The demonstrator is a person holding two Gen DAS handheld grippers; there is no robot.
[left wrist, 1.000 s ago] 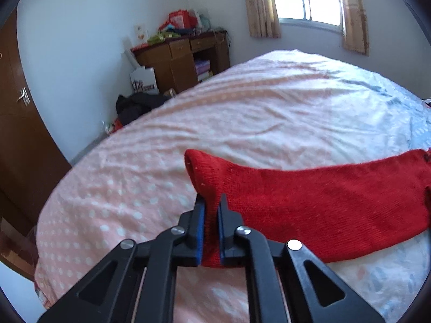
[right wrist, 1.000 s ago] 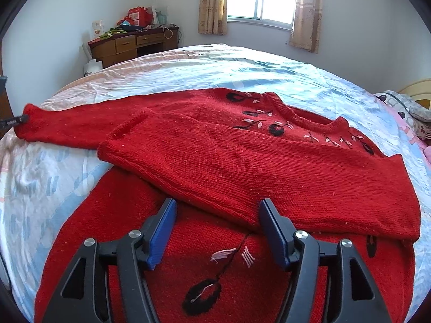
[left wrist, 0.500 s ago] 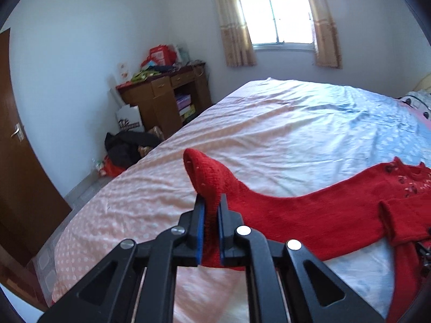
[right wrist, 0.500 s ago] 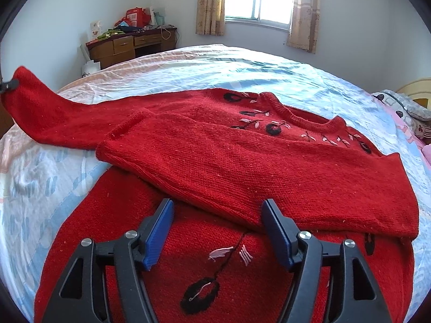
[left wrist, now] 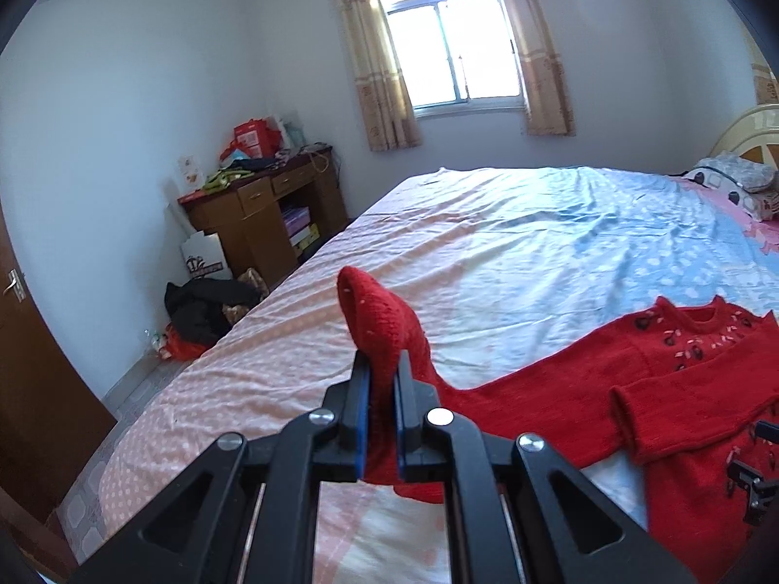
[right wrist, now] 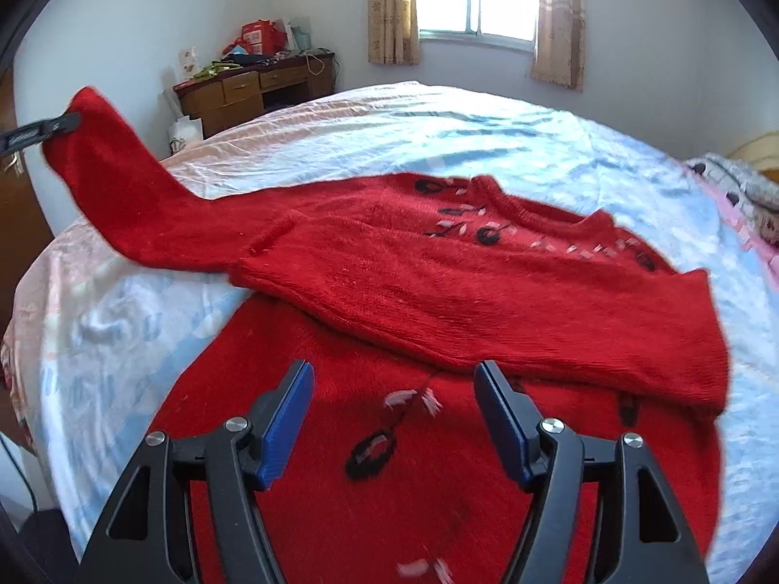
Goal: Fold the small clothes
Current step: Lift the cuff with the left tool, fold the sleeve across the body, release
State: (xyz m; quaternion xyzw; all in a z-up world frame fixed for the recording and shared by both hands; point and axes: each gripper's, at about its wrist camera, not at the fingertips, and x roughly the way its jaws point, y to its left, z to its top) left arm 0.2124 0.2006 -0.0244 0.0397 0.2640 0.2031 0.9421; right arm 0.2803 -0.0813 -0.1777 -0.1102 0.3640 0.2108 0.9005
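Since the earlier frame, sleeve cuff [left wrist: 375, 321] is raised off bed [left wrist: 487, 243], pinched in left tool [left wrist: 380, 389]; right tool [right wrist: 394, 404] is held agape over sweater [right wrist: 438, 462]. Sleeve fold underway; carrying across likely needed.

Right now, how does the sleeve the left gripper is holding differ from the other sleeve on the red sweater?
The held sleeve is lifted off the bed at its cuff, pinched in the left gripper; the folded sleeve lies flat, untouched. The held sleeve stretches outward from the sweater; the folded sleeve lies across the sweater's front. Both are the same red knit.
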